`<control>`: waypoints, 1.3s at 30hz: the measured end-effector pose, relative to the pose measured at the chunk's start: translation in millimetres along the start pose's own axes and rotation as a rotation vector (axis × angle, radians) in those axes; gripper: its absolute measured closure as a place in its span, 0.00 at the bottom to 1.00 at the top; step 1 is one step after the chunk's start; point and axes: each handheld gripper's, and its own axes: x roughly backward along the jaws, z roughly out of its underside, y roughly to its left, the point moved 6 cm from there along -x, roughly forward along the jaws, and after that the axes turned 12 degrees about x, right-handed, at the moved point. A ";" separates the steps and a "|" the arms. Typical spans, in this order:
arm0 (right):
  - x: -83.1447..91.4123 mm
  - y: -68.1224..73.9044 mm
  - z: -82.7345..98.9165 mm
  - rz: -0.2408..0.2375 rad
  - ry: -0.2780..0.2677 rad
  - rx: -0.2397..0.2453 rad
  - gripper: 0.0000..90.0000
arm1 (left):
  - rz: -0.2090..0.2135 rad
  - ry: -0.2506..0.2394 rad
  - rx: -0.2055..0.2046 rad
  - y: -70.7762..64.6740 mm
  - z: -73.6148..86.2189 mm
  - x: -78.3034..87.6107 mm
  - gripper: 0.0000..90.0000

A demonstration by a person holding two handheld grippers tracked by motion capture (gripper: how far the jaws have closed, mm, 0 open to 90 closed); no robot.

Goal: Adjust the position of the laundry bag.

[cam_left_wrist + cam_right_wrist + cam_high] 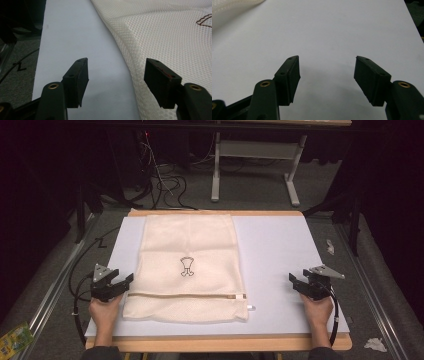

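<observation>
High view: a white surface (280, 250) is seen at centre, and a cream mesh laundry bag (187, 265) is laid flat on its left half. The left gripper (120, 282) at lower left and the right gripper (298, 282) at lower right are held with fingers released, nothing between them.

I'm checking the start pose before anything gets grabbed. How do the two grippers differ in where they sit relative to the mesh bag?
The left gripper sits at the mesh bag's left edge; the right gripper stands well clear of it over bare white table. Mesh lies under one left jaw; under the right jaws only table. Both are open, holding nothing.
</observation>
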 end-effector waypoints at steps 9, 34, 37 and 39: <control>-0.4 0.3 -0.1 0.000 0.001 -0.002 0.42 | 0.001 -0.001 0.004 0.2 -0.1 0.0 0.40; -1.9 0.8 -0.2 -0.025 0.021 0.006 0.48 | -0.012 0.042 -0.072 -6.4 2.1 -4.3 0.40; -1.6 2.0 -0.7 -0.031 0.019 0.016 0.49 | 0.012 0.010 -0.029 -2.7 0.1 -0.7 0.40; -1.6 1.7 -0.6 -0.036 0.021 0.005 0.49 | 0.020 0.009 -0.011 -1.1 -0.4 -0.4 0.38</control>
